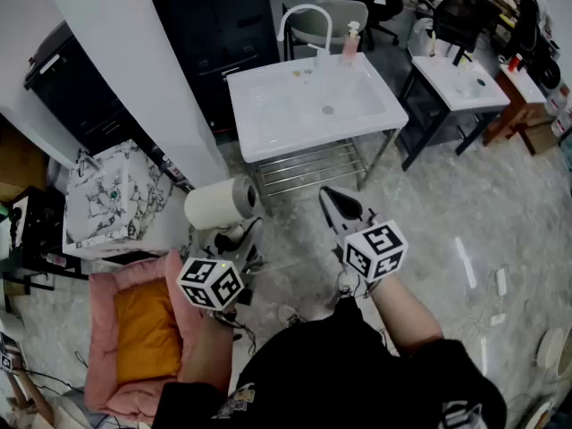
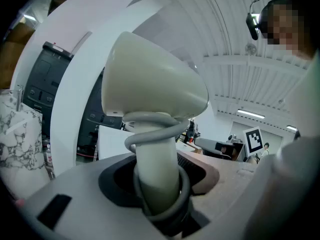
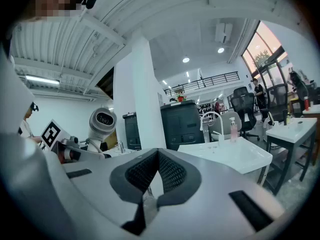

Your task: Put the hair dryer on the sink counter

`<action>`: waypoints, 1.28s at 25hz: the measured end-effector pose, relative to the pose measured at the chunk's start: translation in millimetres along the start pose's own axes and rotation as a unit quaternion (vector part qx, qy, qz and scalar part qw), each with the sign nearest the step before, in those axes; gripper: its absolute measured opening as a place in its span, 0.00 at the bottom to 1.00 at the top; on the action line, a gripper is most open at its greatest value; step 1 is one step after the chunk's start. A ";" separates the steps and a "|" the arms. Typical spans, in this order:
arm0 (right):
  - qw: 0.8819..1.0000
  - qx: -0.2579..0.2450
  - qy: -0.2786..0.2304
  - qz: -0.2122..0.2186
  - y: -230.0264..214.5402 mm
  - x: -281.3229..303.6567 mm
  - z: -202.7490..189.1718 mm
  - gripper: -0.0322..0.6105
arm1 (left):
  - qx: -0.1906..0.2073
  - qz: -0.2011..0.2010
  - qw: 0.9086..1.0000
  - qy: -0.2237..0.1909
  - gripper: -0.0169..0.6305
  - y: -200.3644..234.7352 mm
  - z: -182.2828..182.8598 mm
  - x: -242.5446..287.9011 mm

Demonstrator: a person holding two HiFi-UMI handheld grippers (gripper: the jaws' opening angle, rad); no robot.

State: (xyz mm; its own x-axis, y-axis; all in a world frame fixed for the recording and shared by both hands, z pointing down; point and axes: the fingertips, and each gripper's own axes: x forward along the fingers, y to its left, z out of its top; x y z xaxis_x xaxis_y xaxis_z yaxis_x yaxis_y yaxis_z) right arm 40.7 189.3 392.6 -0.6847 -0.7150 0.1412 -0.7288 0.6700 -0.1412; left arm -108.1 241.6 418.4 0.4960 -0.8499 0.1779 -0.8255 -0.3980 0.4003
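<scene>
The cream hair dryer [image 1: 219, 206] hangs over the floor, short of the white sink counter [image 1: 268, 105]. My left gripper [image 1: 231, 244] is shut on its handle. In the left gripper view the dryer's head [image 2: 150, 79] fills the middle, and the cord-wrapped handle [image 2: 156, 179] sits clamped between the jaws. My right gripper [image 1: 340, 202] floats to the right of the dryer, shut and holding nothing. In the right gripper view its jaws [image 3: 157, 154] point toward the sink counter [image 3: 225, 154], with the hair dryer [image 3: 102, 121] off to the left.
A faucet [image 1: 299, 16] and a pink soap bottle [image 1: 350, 41] stand at the counter's far edge. A white pillar [image 1: 134, 70], a black cabinet [image 1: 214, 25] and a marble-patterned box [image 1: 112, 195] are on the left. A pink pet bed [image 1: 134, 329] lies near my feet. A second white table [image 1: 465, 83] stands at the right.
</scene>
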 end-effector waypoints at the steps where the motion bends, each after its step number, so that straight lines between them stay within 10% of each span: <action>1: 1.000 0.000 0.000 0.001 0.8 -0.4 -1.8 0.05 | 0.000 0.000 1.000 -0.001 0.32 -0.2 -0.3 -1.6; 32: 0.999 0.015 -0.020 0.027 2.4 31.9 8.8 0.05 | -0.003 0.024 1.000 -0.015 0.32 22.8 10.9 -14.4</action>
State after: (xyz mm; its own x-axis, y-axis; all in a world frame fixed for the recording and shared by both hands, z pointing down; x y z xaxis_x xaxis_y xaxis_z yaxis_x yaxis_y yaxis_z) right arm 17.2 166.4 388.1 -0.7219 -0.6857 0.0934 -0.6897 0.7019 -0.1779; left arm -137.0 241.1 415.1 0.4482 -0.8776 0.1701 -0.8462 -0.3551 0.3972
